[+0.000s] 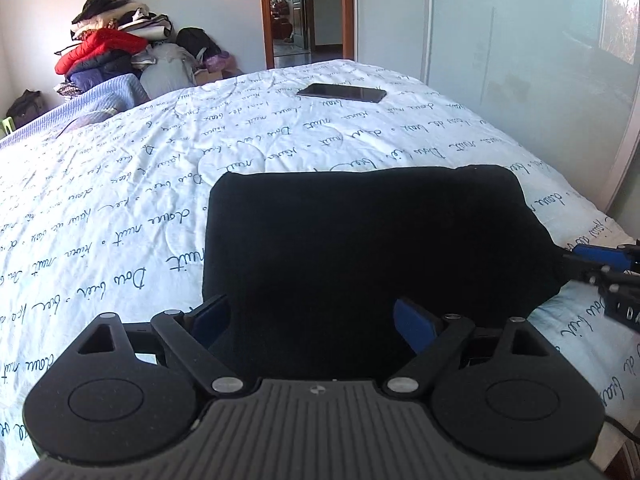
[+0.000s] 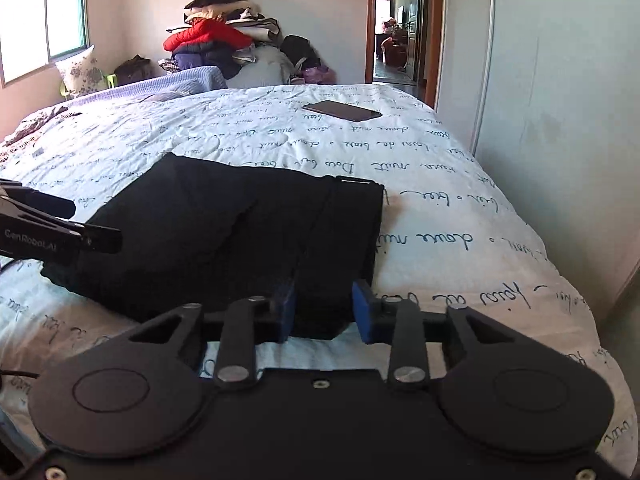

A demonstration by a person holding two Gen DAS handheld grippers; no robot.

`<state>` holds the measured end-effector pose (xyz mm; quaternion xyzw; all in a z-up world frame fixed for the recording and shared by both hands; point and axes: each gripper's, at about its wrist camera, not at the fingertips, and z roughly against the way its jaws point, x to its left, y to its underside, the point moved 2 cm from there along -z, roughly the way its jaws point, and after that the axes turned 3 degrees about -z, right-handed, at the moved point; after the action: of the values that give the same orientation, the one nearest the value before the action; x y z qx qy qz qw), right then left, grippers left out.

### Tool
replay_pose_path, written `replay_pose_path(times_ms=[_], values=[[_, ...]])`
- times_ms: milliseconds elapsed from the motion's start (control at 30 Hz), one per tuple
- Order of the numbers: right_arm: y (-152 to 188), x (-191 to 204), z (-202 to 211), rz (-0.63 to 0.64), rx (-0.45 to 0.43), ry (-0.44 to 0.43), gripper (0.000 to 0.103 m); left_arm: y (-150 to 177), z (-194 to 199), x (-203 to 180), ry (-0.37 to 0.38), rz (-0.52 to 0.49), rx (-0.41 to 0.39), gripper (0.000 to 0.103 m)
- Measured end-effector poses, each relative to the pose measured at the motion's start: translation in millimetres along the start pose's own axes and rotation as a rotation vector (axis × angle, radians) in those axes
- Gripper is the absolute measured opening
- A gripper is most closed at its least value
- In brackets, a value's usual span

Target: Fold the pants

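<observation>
We are clamping the right gripper (image 2: 324,306) jaws on the near edge of the folded pants (image 2: 240,232) on the bed (image 2: 460,240), steadying the stack, while holding the left gripper (image 1: 314,320) jaws wide apart over it.

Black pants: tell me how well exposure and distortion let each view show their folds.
Left wrist view: pants are a featureless black block and fisheye curves the bed edges. Right wrist view: faint creases and a seam show on them; window glare at upper left, wardrobe edge bowed.
</observation>
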<state>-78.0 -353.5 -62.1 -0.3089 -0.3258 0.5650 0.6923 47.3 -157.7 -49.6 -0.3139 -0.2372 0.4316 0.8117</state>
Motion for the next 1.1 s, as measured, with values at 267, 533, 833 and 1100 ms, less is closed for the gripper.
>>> replay_pose_path(times_ms=[267, 533, 833, 1100], values=[[3, -5, 3, 0.005, 0.006, 0.044, 0.001, -3, 5, -5, -0.002, -0.007, -0.014, 0.09], [-1, -9, 4, 0.0, 0.012, 0.141, 0.004, -3, -5, 1, -0.012, 0.001, 0.012, 0.09], [-17, 30, -31, 0.105, 0.034, 0.008, 0.008, 1, -21, -4, -0.049, -0.012, 0.049, 0.091], [-12, 39, -19, 0.045, 0.002, -0.025, 0.029, 4, -21, -3, -0.063, 0.021, 0.055, 0.091]])
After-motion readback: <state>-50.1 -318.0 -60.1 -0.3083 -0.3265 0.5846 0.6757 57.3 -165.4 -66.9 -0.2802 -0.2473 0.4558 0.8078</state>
